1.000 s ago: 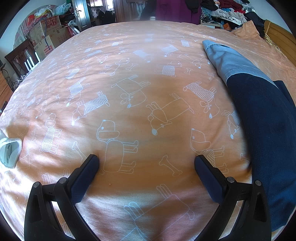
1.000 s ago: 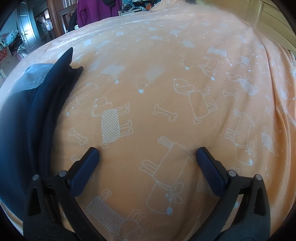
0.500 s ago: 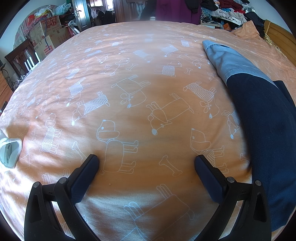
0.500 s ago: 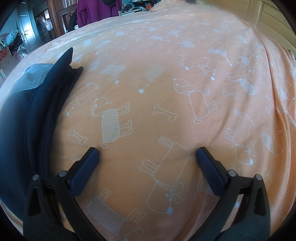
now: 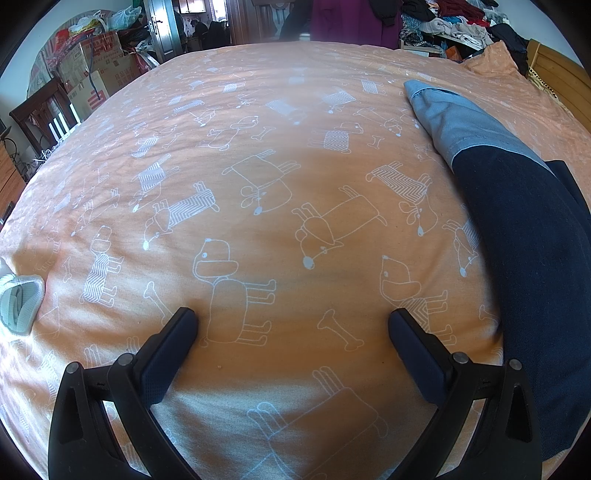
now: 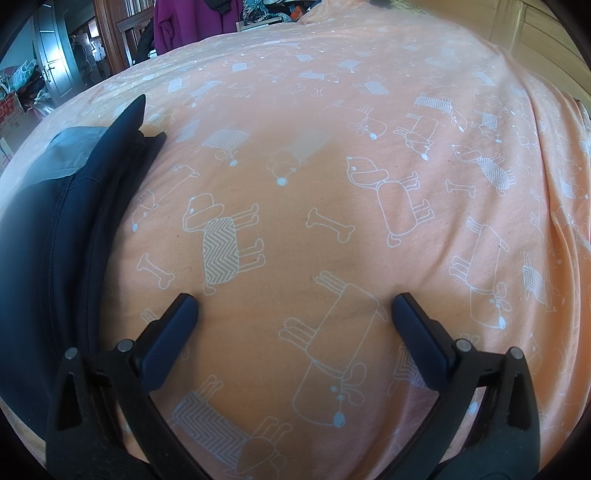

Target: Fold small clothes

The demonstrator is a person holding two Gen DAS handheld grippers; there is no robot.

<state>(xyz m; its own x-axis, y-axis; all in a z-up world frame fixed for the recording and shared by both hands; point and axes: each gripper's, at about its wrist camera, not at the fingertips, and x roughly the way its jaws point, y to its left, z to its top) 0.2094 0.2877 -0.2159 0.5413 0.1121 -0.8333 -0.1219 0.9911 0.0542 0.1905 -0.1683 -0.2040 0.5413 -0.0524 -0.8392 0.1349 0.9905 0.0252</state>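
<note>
A folded navy garment [image 5: 532, 266] with a light blue-grey end lies on the orange dog-print bedspread [image 5: 280, 177], filling the right side of the left wrist view. My left gripper [image 5: 291, 321] hovers open over bare bedspread just left of it, holding nothing. In the right wrist view the same navy garment [image 6: 55, 229] runs along the left edge, its layered edges stacked. My right gripper [image 6: 295, 306] is open above the bedspread [image 6: 332, 166] to the garment's right, nothing between its fingers.
A small white-grey item [image 5: 16, 306] rests at the bed's left edge. Cardboard boxes [image 5: 96, 70] and a dark wooden chair [image 5: 48, 114] stand beyond the far left corner. A clothes pile [image 5: 454, 22] and a purple garment [image 5: 347, 18] sit behind the bed. A wooden headboard [image 5: 561, 77] borders the right.
</note>
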